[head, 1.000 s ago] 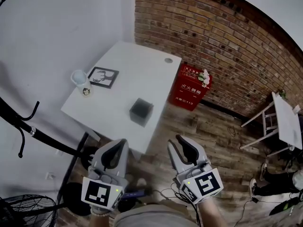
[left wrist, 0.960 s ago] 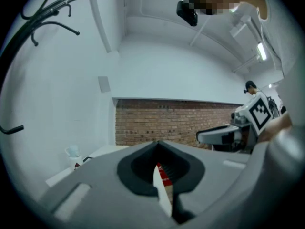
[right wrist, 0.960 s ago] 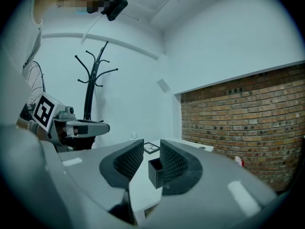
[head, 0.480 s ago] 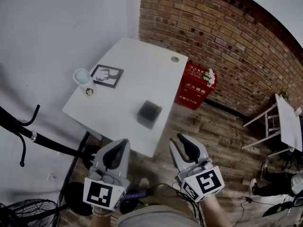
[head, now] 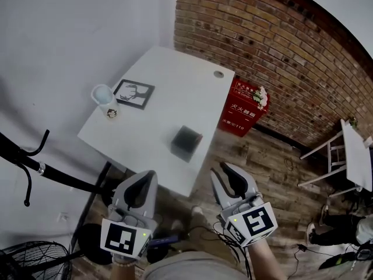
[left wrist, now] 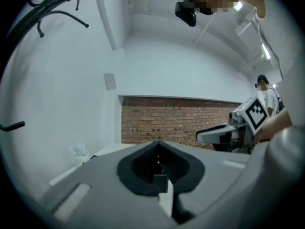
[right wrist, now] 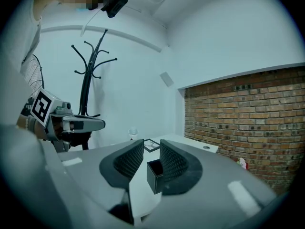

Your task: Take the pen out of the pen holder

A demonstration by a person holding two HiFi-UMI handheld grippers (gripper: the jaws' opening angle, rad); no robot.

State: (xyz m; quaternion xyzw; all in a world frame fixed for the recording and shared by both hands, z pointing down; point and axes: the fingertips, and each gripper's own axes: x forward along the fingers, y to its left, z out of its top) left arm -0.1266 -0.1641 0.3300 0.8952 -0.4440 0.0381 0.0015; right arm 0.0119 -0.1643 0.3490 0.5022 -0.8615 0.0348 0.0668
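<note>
Pen holder (head: 185, 143): black open-topped cube, upright on the white table (head: 163, 80), close to the edge that faces the red box and nearer the corner in front of the person than the brick-wall corner.
Pen: too small to make out in any view.
Right gripper (head: 224, 171): held in the air short of the table's near corner, touching nothing; its jaws stand a narrow gap apart and grip nothing. In the right gripper view (right wrist: 151, 144) the pen holder (right wrist: 153, 174) shows through that gap, well beyond the tips.
Left gripper (head: 144, 177): beside the right one, also off the table; the left gripper view (left wrist: 157, 143) shows its jaw tips meeting, with nothing between them.
Picture frame (head: 133, 94): lies flat near the table's white-wall edge.
Cup (head: 104, 95): pale, upright, just beside the frame, toward the table's left corner.
Round hole (head: 218, 74): in the tabletop near the brick-wall corner.
Red box (head: 240, 108): on the wooden floor against the brick wall (head: 280, 57), just off the table's edge.
Coat rack (right wrist: 88, 80): black, by the white wall.
</note>
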